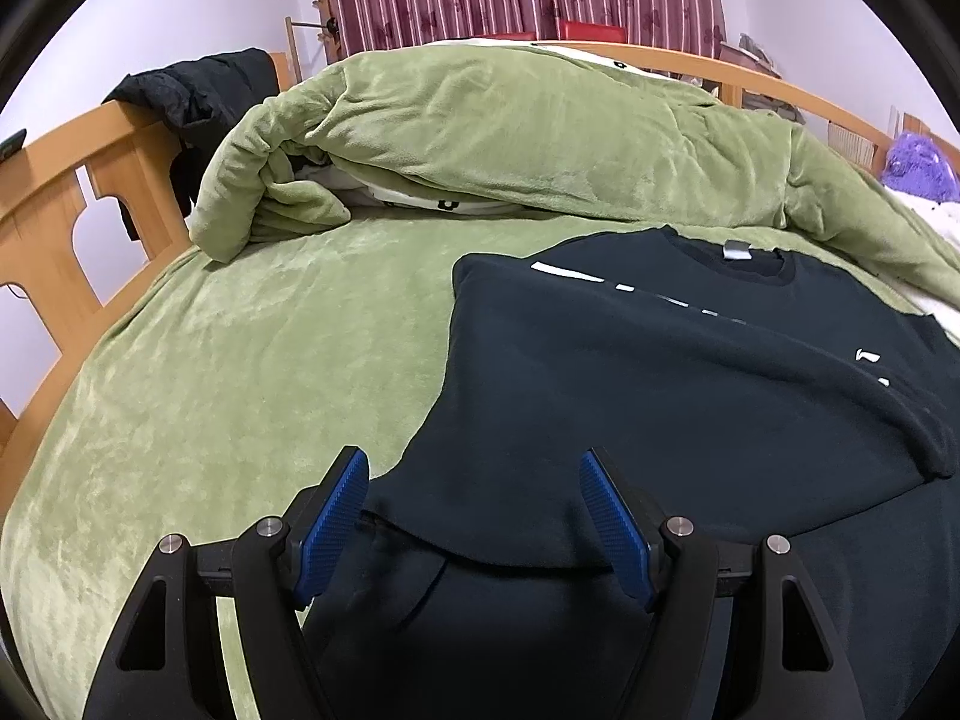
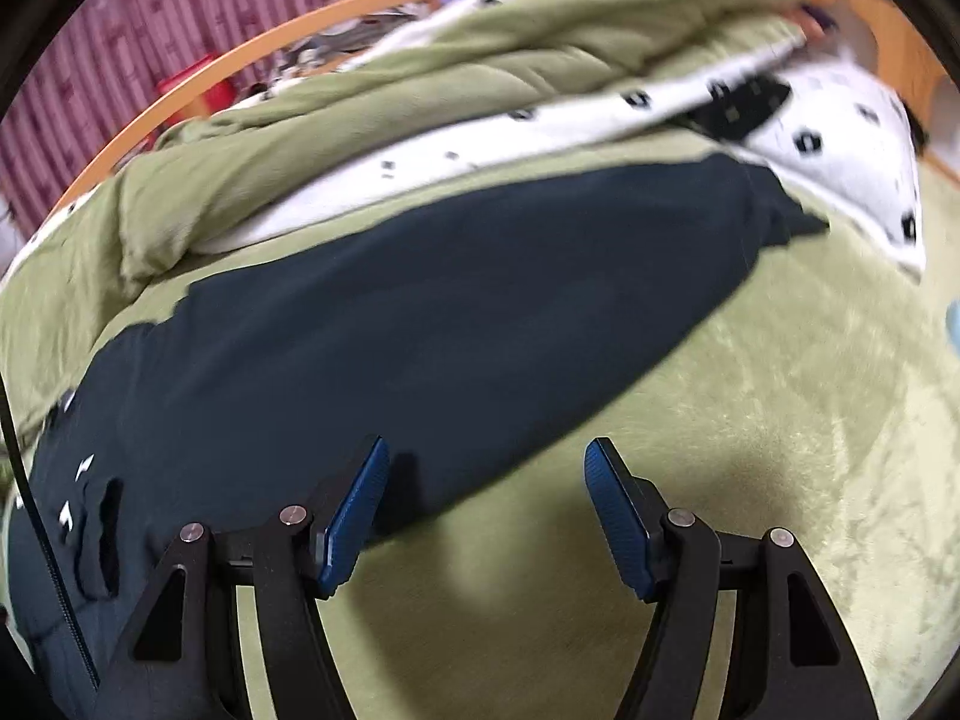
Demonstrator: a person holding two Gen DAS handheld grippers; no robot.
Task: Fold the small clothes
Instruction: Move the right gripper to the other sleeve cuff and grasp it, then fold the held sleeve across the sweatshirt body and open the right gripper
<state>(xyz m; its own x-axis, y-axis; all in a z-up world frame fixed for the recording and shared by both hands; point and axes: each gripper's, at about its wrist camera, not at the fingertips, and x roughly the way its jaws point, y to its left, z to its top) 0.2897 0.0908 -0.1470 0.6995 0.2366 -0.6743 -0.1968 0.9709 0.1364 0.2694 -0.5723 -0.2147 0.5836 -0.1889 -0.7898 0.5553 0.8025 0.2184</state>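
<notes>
A dark navy sweatshirt [image 1: 690,396] with white lettering lies on the green bed cover [image 1: 240,372], one side folded over its body. My left gripper [image 1: 474,462] is open, its blue pads on either side of the sweatshirt's near folded edge, holding nothing. In the right wrist view the sweatshirt's long sleeve [image 2: 456,312] stretches out across the green cover [image 2: 750,450]. My right gripper [image 2: 486,450] is open and empty, just over the sleeve's near edge, left pad above the cloth and right pad above bare cover. This view is motion-blurred.
A bunched green quilt [image 1: 510,138] with a white dotted lining [image 2: 840,138] lies piled behind the sweatshirt. A wooden bed frame [image 1: 66,198] rings the bed, with a black jacket [image 1: 198,96] draped over it. A purple item [image 1: 918,162] sits at far right.
</notes>
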